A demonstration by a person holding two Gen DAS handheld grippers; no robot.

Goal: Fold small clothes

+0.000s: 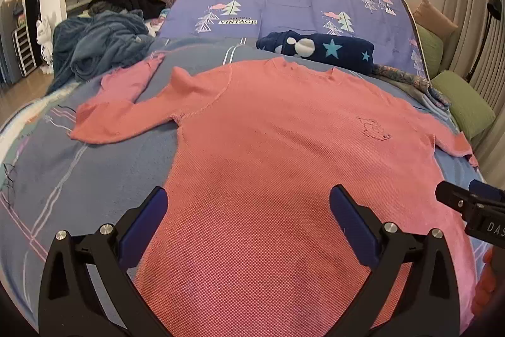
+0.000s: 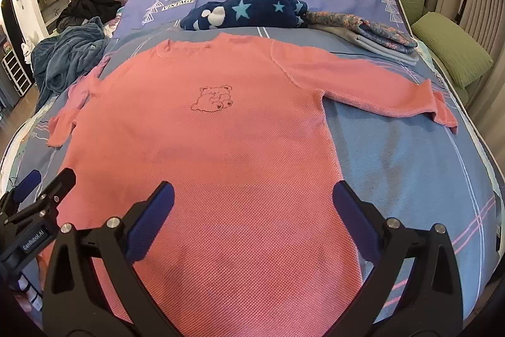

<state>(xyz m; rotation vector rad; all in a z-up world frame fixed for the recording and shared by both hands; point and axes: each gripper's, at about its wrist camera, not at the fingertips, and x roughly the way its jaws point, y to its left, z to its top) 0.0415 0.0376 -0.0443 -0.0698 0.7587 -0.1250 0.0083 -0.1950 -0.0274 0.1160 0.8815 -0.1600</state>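
Observation:
A pink long-sleeved sweater (image 1: 284, 131) (image 2: 205, 131) with a small bear outline on the chest lies flat, front up, on the bed, both sleeves spread out. My left gripper (image 1: 249, 204) is open and empty above the sweater's lower left part. My right gripper (image 2: 252, 198) is open and empty above its lower right part. Each gripper shows at the edge of the other's view: the right one in the left wrist view (image 1: 467, 204), the left one in the right wrist view (image 2: 41, 188). The hem is hidden below the grippers.
The bed has a blue-grey striped sheet (image 2: 410, 153) and a purple tree-print cover (image 1: 284, 5). A folded navy star blanket (image 2: 252, 10) and folded floral cloths (image 2: 372, 33) lie beyond the collar. A blue robe heap (image 1: 98, 49) is far left. Green cushions (image 2: 451, 56) line the right.

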